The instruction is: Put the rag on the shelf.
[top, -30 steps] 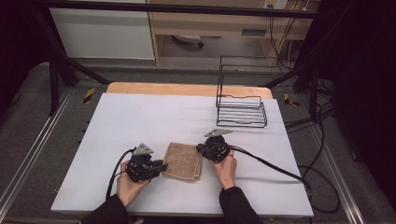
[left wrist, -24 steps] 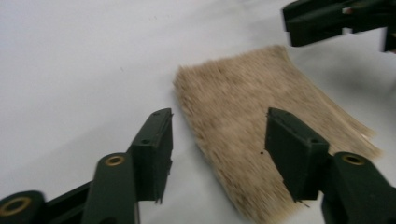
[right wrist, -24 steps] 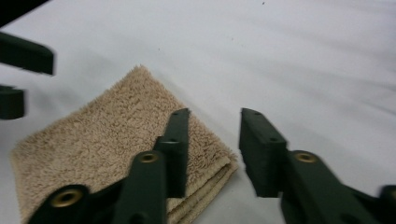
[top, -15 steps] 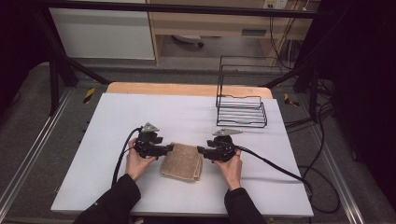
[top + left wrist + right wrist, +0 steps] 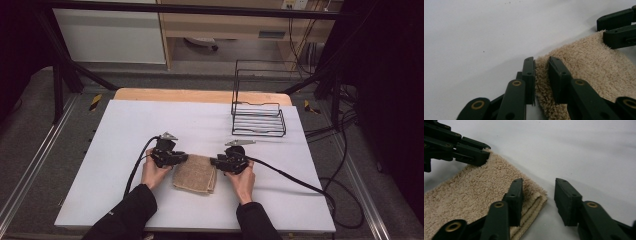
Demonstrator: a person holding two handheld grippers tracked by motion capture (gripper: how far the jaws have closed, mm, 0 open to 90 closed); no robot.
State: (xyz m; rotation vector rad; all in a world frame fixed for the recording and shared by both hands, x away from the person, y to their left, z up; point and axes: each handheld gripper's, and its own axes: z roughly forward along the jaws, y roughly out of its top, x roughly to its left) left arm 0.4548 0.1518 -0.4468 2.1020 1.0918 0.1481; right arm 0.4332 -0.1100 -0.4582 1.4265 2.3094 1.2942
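High view: your left gripper has moved to the towel and pinches its far left corner; your right gripper, jaws spread, straddles the towel's far right corner.

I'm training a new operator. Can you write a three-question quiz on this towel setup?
1. True or false: the left gripper has towel between its jaws.
2. The rack stands: A) on the towel B) at the table's far right C) on the floor.
3. Fill in: the right gripper straddles a towel corner with its jaws ____.
Key: 1 true; 2 B; 3 open.
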